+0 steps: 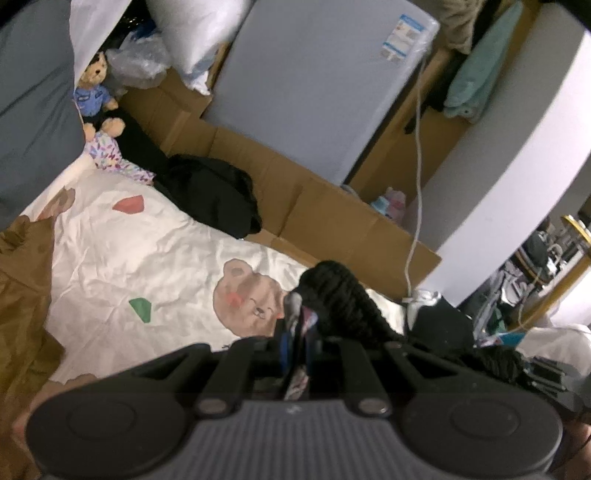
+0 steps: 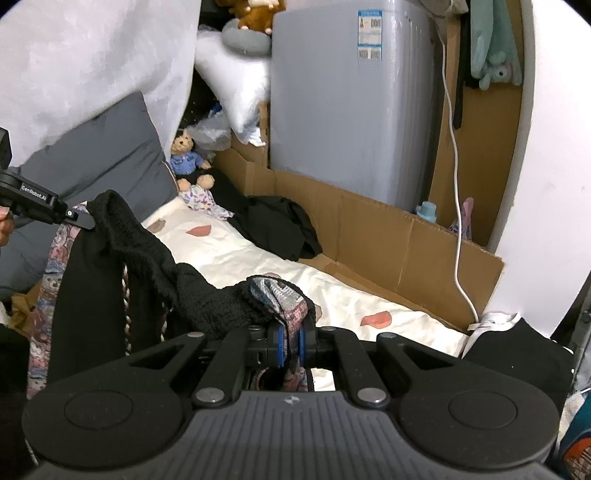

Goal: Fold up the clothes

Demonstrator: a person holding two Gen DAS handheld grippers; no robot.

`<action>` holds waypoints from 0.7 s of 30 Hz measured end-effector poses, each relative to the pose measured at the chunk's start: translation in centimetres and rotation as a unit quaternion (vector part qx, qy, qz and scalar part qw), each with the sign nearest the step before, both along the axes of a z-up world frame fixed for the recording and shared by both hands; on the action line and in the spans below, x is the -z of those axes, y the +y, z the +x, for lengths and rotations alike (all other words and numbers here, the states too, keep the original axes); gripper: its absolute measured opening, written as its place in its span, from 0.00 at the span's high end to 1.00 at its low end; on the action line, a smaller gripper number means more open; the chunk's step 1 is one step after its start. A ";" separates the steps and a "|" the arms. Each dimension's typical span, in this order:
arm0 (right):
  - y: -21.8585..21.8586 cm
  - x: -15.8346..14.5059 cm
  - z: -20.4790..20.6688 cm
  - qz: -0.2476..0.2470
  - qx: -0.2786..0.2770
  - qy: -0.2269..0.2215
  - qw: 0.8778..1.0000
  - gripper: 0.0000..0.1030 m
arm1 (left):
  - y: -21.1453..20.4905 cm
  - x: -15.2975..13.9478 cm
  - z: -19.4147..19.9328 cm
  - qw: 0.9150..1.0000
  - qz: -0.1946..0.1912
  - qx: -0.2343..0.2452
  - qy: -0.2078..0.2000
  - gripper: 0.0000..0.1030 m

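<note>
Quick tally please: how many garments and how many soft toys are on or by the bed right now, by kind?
Held black knit garment with patterned lining: 1
Crumpled black garment on the bed: 1
Floral patterned cloth: 1
Teddy bear in blue shirt: 1
Brown plush toy on top: 1
Total: 5

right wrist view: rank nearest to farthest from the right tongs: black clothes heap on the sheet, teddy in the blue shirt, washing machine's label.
1. Black clothes heap: mid-bed, by the cardboard, ahead of the right tongs.
2. Teddy: farther back left, beside the grey pillow.
3. Label: top of the washing machine, behind the cardboard.
</note>
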State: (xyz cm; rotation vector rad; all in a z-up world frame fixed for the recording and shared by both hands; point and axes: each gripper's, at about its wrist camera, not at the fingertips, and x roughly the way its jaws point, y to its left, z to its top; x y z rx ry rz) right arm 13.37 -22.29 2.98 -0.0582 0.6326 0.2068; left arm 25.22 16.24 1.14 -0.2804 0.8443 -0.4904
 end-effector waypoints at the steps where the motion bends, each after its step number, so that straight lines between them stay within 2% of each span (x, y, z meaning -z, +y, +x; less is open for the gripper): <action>1: 0.0 0.6 0.8 -0.001 0.001 0.004 1.000 0.93 | -0.2 0.6 0.7 1.000 0.001 -0.001 0.002 0.91; 10: -0.9 5.8 7.3 -0.007 0.007 0.026 1.000 0.93 | -1.3 6.8 6.5 0.999 -0.003 -0.020 0.032 0.91; 21: -1.2 14.3 15.7 -0.004 0.004 0.074 0.997 0.93 | -1.7 14.1 13.0 0.998 0.010 -0.047 0.051 0.91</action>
